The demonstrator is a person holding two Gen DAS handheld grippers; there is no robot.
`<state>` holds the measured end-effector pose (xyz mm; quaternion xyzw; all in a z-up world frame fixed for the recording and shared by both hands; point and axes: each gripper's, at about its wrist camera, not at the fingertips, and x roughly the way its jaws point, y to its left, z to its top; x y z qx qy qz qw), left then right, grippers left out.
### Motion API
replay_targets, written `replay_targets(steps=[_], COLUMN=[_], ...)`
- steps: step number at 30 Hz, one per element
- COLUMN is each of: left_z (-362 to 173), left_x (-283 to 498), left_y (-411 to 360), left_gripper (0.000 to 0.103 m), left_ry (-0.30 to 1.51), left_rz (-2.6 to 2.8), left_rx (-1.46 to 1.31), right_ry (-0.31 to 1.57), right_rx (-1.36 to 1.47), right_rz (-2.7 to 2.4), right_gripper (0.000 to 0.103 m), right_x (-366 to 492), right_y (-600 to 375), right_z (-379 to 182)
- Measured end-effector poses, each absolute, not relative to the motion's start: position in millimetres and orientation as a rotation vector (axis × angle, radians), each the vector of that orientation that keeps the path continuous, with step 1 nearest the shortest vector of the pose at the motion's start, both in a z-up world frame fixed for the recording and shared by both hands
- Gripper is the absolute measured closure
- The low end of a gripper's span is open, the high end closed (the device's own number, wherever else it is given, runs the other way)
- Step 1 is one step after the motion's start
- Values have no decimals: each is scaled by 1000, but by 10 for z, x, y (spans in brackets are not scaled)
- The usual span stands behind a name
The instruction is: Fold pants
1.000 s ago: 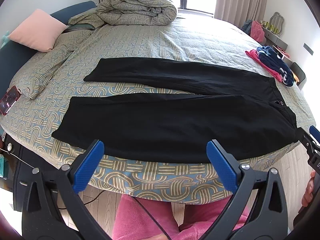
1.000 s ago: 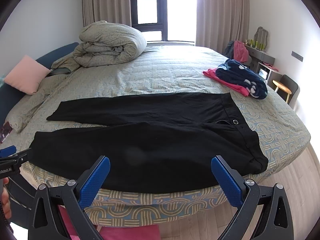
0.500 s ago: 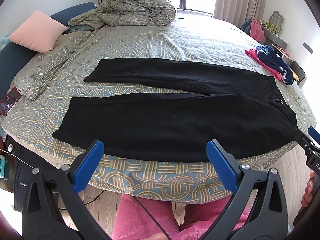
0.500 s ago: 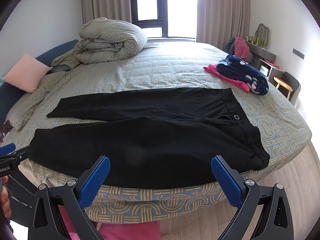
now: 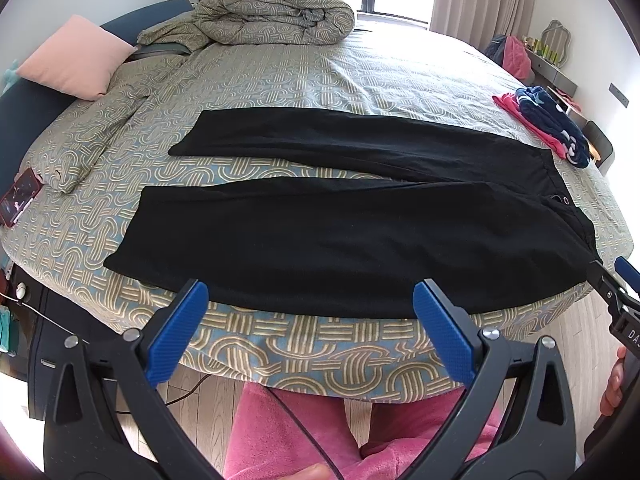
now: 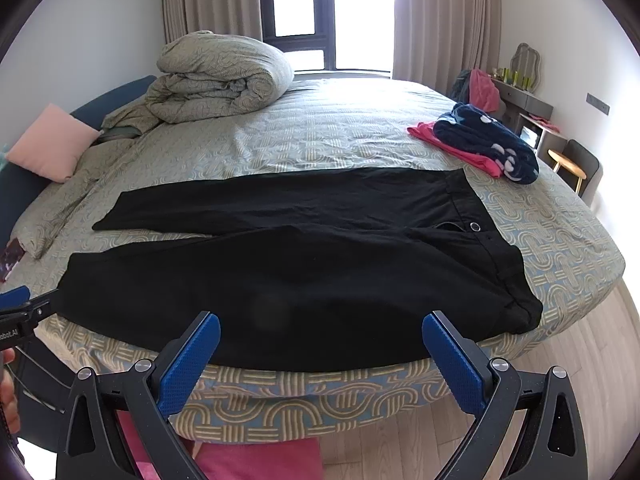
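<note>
We hold both grippers just off the near edge of the bed (image 5: 304, 344), neither one touching cloth. Our left gripper (image 5: 308, 320) has its blue pads spread wide with nothing between them, and our right gripper (image 6: 320, 354) is spread just as wide and equally empty. Straight ahead of both, the black pants (image 5: 352, 248) lie flat on the patterned cover, the near leg running right along the mattress edge.

What the coming move turns on is how the pants lie relative to us: their long axis runs crosswise, left to right, not away from us. The leg ends point to our left and the waistband (image 6: 496, 256), with its metal button, lies to our right. The two legs are spread in a narrow V, the far leg well apart from the near one at the cuffs and joining it at the seat.

So our left gripper is the nearer one to the near cuff (image 5: 128, 248), and our right gripper is the nearer one to the near waistband corner (image 6: 524, 312). In the left view the right gripper's tip shows at the far right, just beside that corner. We judge the likely first step is to lay one leg over the other, with each gripper taking its own end.

The rolled duvet (image 6: 220, 76), pink pillow (image 5: 76, 60) and other clothes (image 6: 484, 144) sit well clear.
</note>
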<state>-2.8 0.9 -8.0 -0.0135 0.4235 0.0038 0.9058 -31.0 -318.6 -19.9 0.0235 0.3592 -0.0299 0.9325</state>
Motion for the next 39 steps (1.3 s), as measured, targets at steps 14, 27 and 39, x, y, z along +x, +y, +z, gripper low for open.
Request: replay_targets(steps=[14, 27, 39], left_z=[-113, -164, -305], left_x=[-36, -7, 74], left_y=[22, 22, 162], left_gripper=[1, 1, 1], left_ry=[882, 902, 938], left_rz=[-2, -6, 39], left_rx=[-44, -61, -61], right_ry=[757, 778, 807], right_rx=[45, 34, 41], right_rz=[-67, -71, -86], right_gripper=[0, 0, 0], right_x=[-286, -246, -200], right_y=[-3193, -3174, -3249], right_z=[-236, -283, -381])
